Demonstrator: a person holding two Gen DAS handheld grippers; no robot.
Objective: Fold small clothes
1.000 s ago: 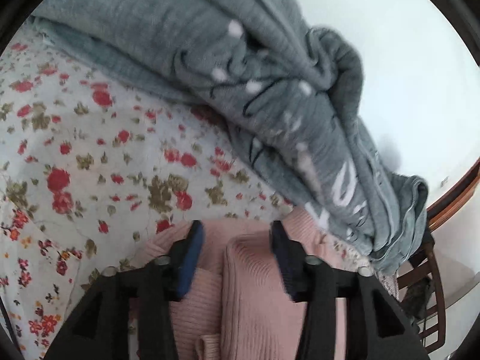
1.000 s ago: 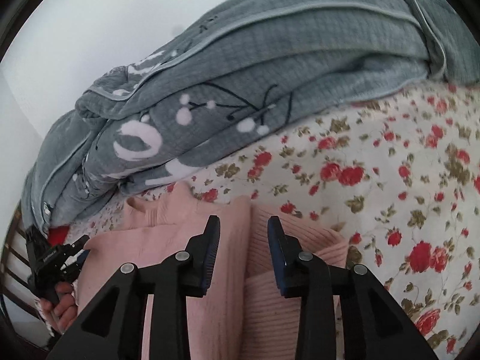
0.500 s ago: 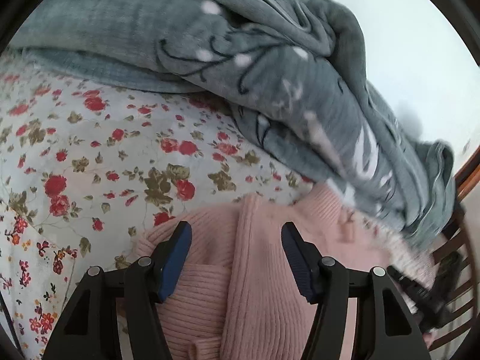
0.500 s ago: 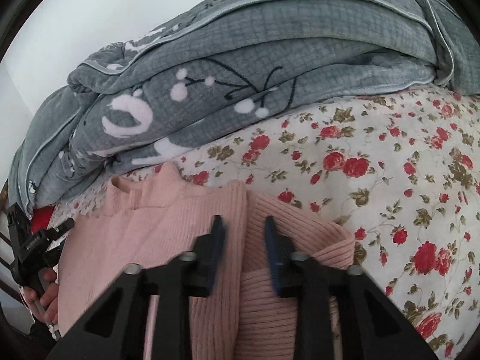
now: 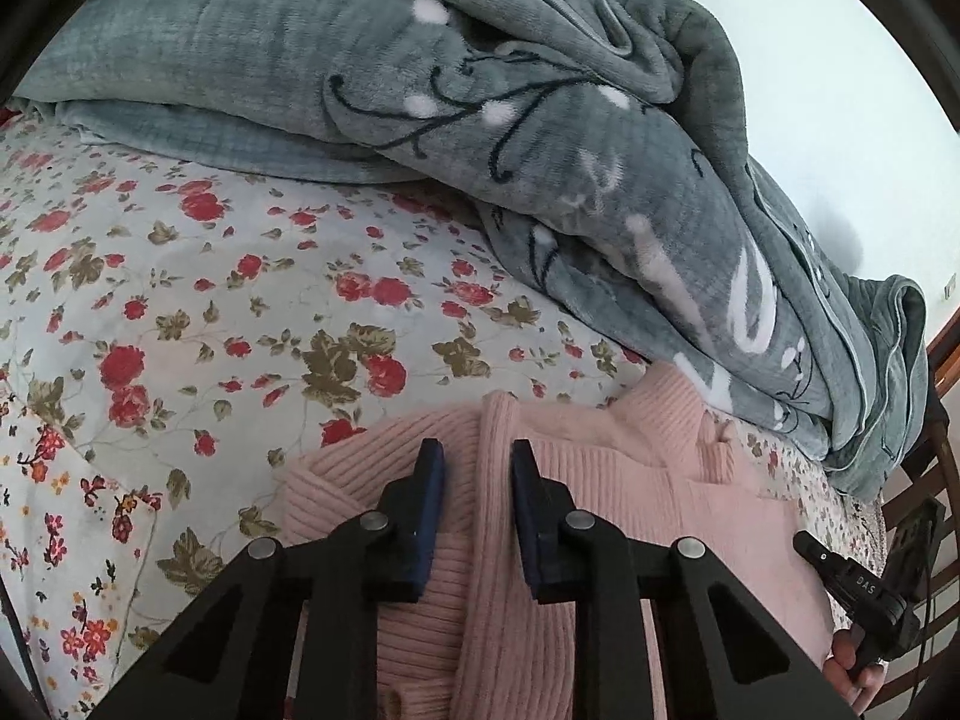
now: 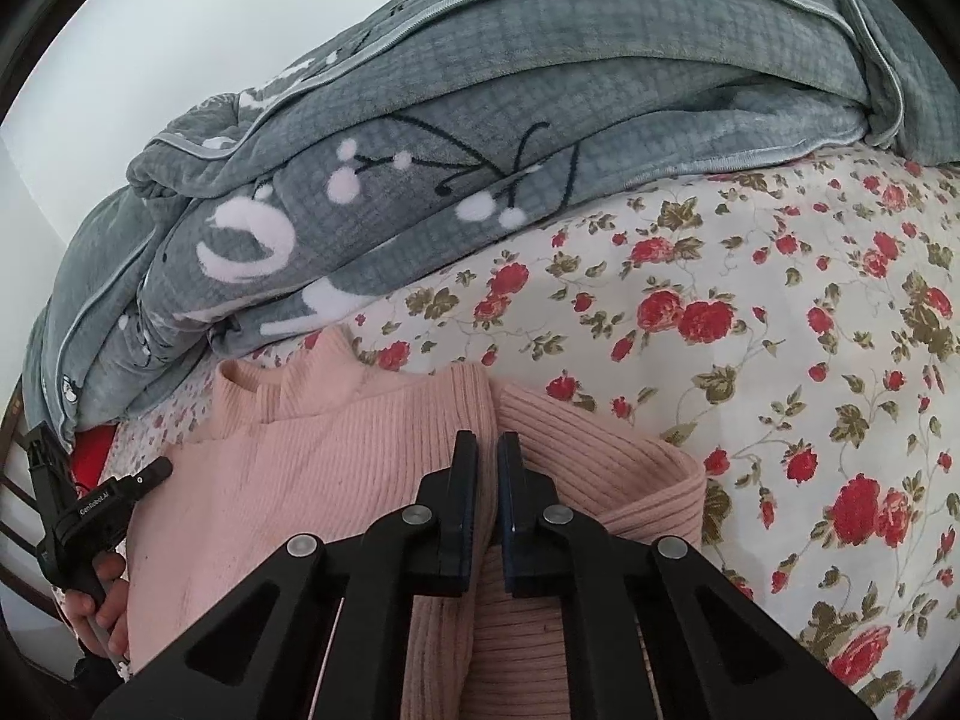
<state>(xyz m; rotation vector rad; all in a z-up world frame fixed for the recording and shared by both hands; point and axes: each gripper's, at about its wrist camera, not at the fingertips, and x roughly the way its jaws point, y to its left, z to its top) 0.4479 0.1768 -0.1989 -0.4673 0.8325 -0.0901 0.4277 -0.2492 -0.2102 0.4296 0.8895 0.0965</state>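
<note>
The pink sweater (image 6: 312, 468) lies flat on the flowered bed sheet (image 5: 180, 300), its long axis running from the collar, near the grey blanket (image 6: 540, 120), back toward the person. A raised fold ridge follows that axis. The right claw (image 6: 487, 450) is clenched on the ridge; the left claw (image 5: 477, 462) straddles it, fingers apart, not gripping.

both hand-held grippers (image 5: 477, 459) (image 6: 486, 450) nearly closed

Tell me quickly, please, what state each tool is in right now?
Left tool: open, its fingers either side of a raised fold of the pink sweater, not yet pinching it.
Right tool: nearly closed at the sweater's fold; grip cannot be told.
</note>
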